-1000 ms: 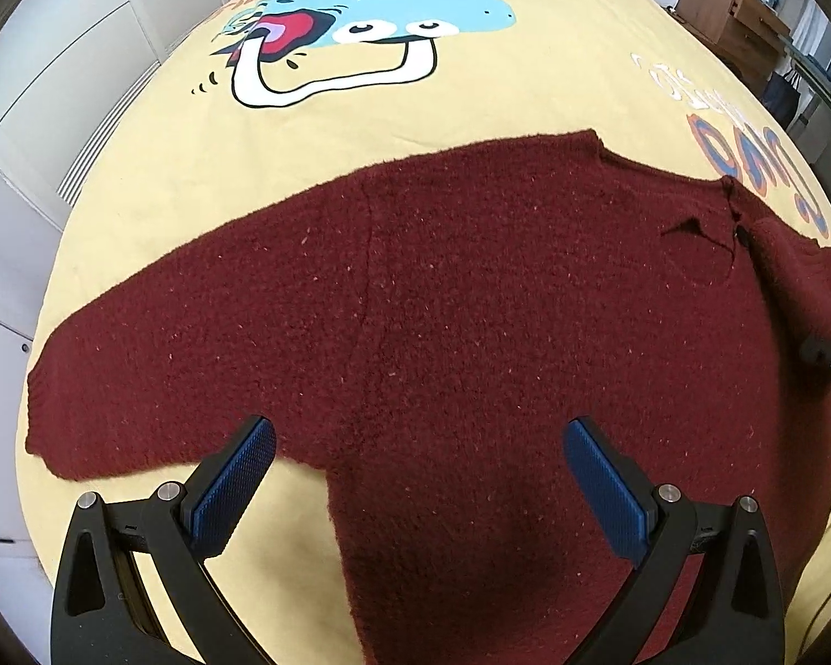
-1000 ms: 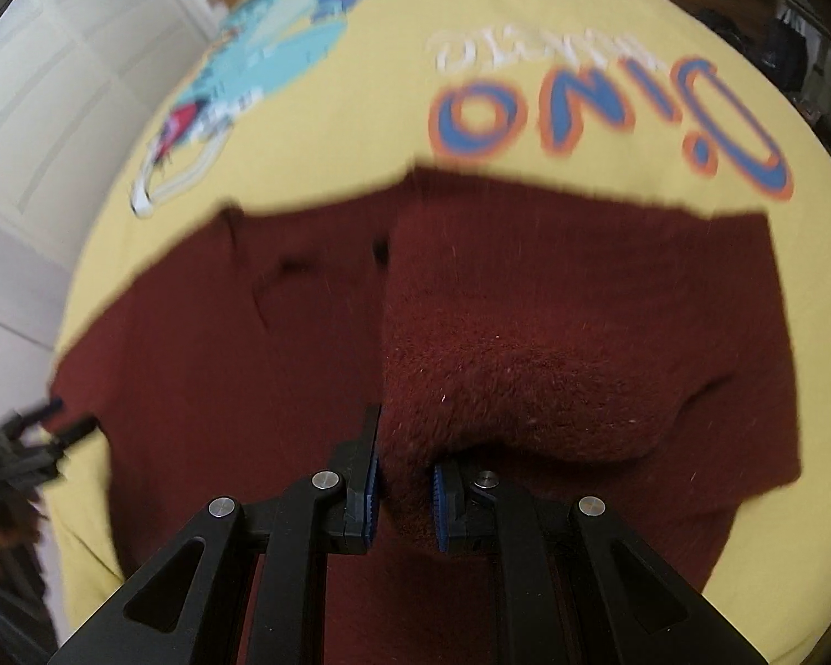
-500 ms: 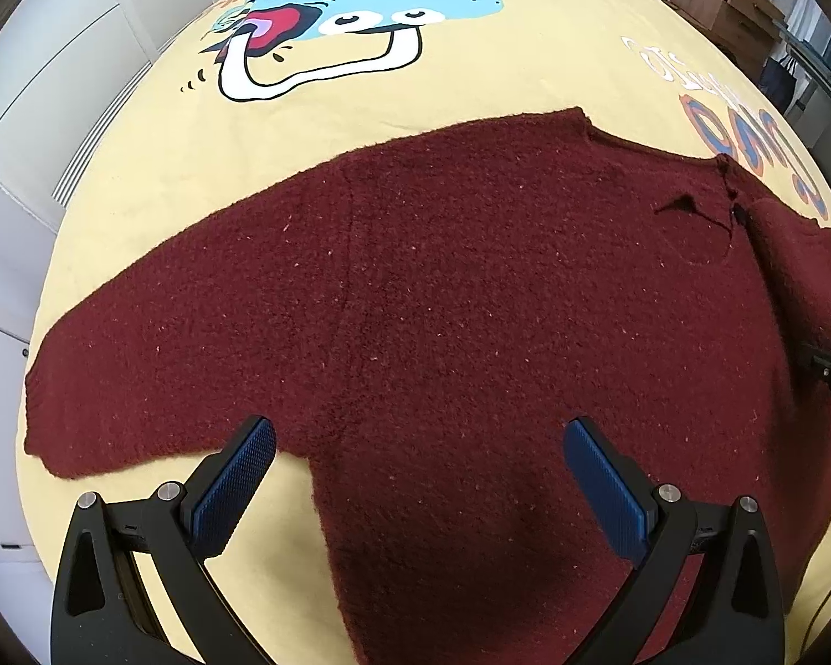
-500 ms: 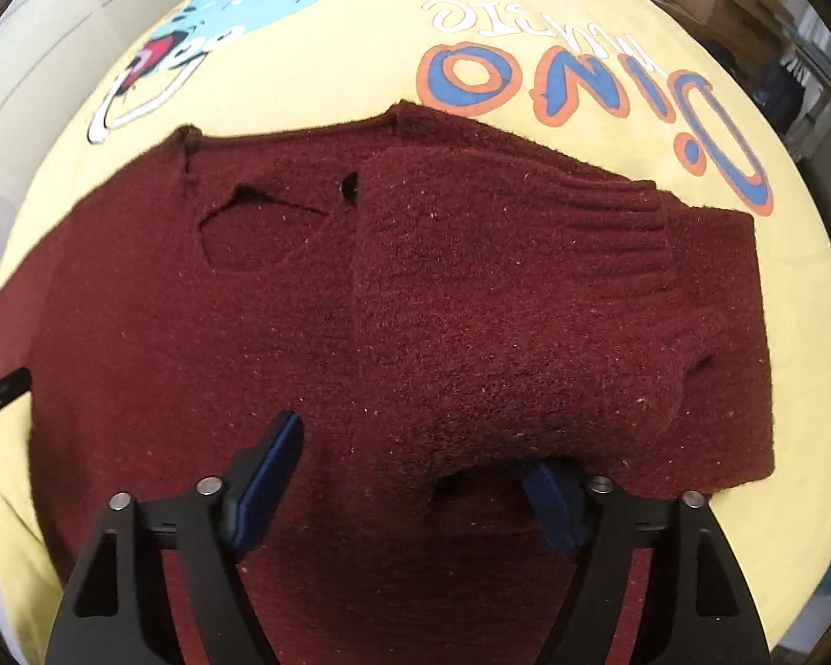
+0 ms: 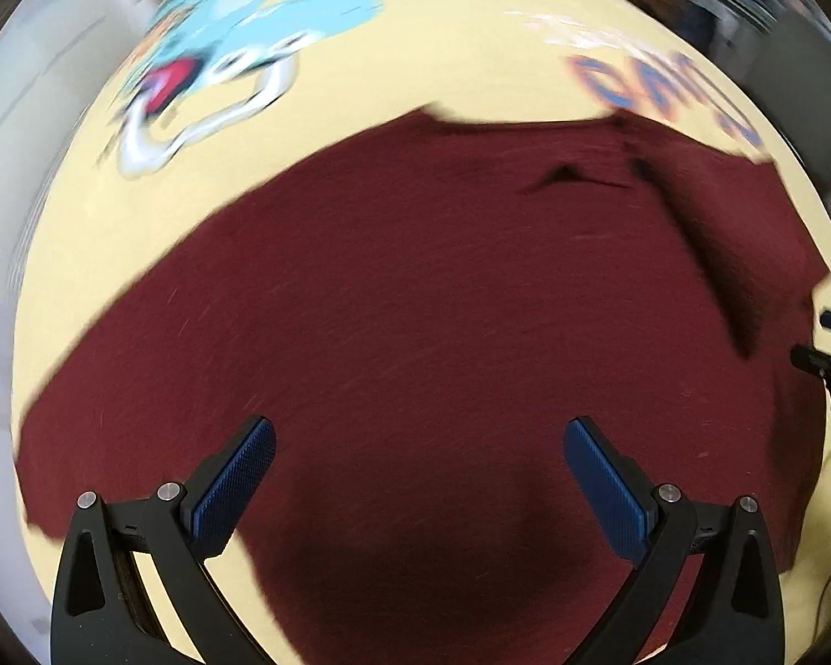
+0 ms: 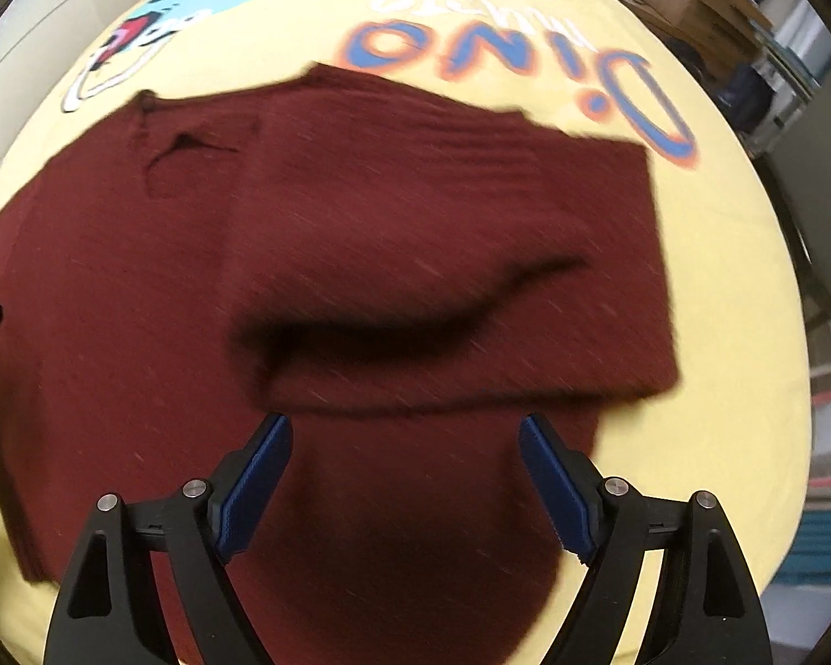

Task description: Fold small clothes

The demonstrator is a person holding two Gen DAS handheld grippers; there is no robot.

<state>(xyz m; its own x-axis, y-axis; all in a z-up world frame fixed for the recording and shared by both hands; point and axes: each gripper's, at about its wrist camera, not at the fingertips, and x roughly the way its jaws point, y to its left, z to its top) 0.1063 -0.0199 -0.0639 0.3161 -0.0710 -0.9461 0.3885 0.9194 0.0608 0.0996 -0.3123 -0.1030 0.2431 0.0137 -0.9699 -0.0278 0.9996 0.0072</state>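
Maroon knit sweater (image 6: 360,255) lies flat on a yellow sheet (image 6: 737,255) printed with a cartoon dinosaur (image 5: 249,39) and blue-orange lettering (image 6: 526,55). The sweater sits on the near side of the lettering, collar toward the dinosaur. In the right wrist view one sleeve (image 6: 449,233) is folded across the body, its loose edge humped and shadowed rather than pressed flat. The far sleeve (image 5: 127,366) lies spread out to the side, unfolded.

Right gripper (image 6: 401,471): jaws have just been opening, now wide apart, nothing between them; it hovers just beside the folded sleeve's edge. Left gripper (image 5: 418,476): jaws spread, empty, above the sweater's body.

Risks, judged: the humped sleeve may spring back or slide, since thick knit holds no crease. A low pass could snag the knit and drag the fold askew.
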